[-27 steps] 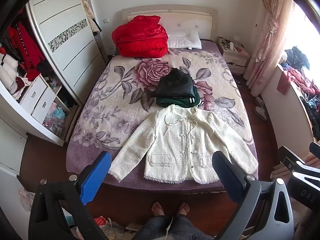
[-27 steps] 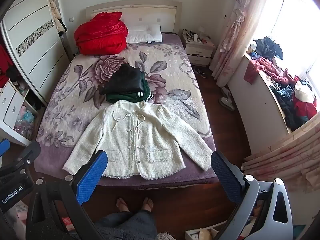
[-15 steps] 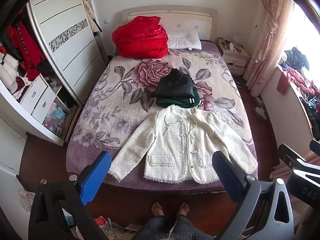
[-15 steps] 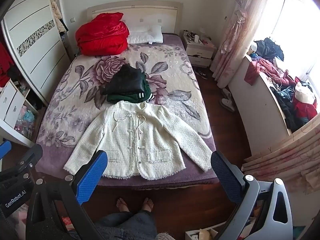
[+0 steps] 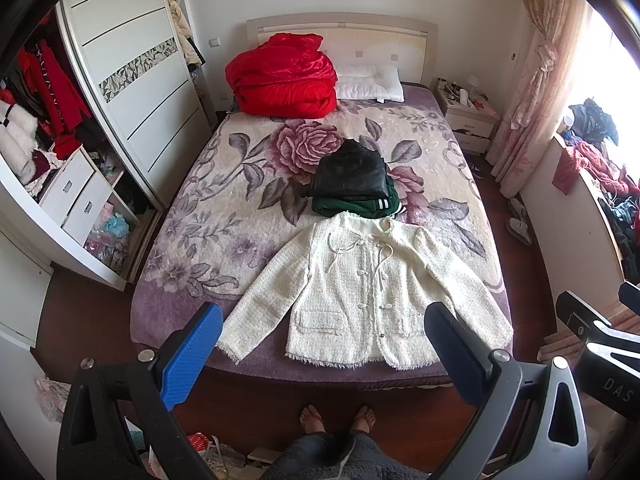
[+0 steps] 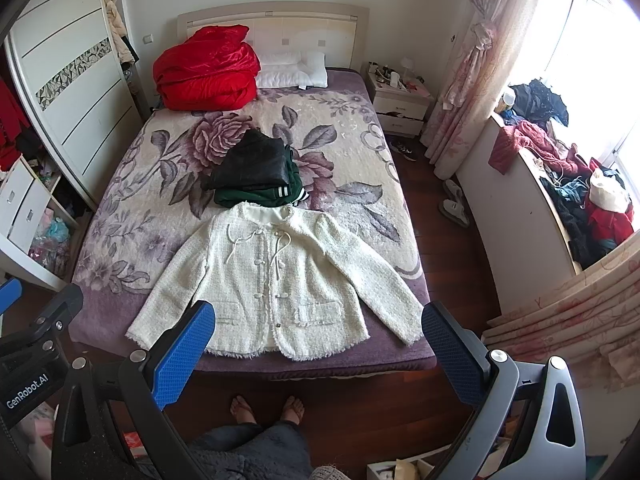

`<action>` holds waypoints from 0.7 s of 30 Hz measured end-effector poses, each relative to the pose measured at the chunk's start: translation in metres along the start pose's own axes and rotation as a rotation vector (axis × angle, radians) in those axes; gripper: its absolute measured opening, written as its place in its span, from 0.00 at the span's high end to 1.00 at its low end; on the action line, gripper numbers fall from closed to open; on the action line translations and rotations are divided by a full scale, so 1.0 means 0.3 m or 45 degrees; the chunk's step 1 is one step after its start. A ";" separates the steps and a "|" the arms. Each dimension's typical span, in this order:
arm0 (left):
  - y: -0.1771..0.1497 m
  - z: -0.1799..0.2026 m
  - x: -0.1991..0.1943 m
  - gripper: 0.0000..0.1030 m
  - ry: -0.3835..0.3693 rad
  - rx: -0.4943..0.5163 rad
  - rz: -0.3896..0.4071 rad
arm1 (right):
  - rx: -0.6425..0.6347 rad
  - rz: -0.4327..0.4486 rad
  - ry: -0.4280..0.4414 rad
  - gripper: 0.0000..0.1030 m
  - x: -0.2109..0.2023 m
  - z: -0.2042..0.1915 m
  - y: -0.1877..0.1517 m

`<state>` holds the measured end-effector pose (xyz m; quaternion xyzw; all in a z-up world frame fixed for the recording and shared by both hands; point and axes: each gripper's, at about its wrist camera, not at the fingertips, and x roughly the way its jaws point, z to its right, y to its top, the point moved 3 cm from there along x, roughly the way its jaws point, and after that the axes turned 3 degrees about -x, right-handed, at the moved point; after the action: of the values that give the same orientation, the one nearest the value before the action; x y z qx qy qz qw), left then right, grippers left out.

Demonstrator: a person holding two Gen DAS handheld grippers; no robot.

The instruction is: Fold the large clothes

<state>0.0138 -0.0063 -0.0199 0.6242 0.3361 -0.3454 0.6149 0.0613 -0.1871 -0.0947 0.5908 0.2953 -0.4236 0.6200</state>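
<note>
**White jacket lying flat at the foot of the bed, both grippers held off it**

A cream-white tweed jacket is lying face up and spread flat on the near end of the bed, its collar pointing toward the headboard and its fringed hem sitting close to the bed's foot edge. Both sleeves are angling outward and down, their cuffs resting on the purple border of the floral blanket. Just beyond the collar, a folded black garment is sitting on top of a folded green garment with white stripes; the green one is almost touching the jacket's collar. Farther back, a bundled red quilt is lying beside a white pillow against the headboard.

The left gripper is hovering above the floor at the foot of the bed, its blue-padded fingers standing wide apart and holding nothing. The right gripper is hovering likewise, fingers spread wide and gripping nothing. Neither is touching the jacket. The person's bare feet are standing on the dark wooden floor below.
</note>
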 end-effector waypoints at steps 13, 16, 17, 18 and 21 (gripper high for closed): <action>0.004 0.003 -0.007 0.00 -0.006 -0.005 0.003 | -0.003 0.003 0.001 0.00 -0.005 -0.004 0.004; 0.006 0.005 -0.011 0.00 -0.009 -0.006 0.002 | -0.002 0.003 0.001 0.00 -0.004 -0.002 0.004; 0.006 0.007 -0.011 0.00 -0.007 -0.006 0.003 | -0.002 0.002 0.002 0.00 -0.016 -0.011 0.009; 0.005 0.004 -0.009 0.00 -0.009 -0.007 0.003 | -0.002 0.001 -0.001 0.00 -0.017 -0.010 0.009; 0.006 0.007 -0.009 0.00 -0.009 -0.006 0.004 | -0.002 0.003 0.001 0.00 -0.015 -0.009 0.009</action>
<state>0.0139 -0.0083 -0.0167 0.6221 0.3338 -0.3456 0.6182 0.0619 -0.1837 -0.0898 0.5908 0.2950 -0.4223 0.6209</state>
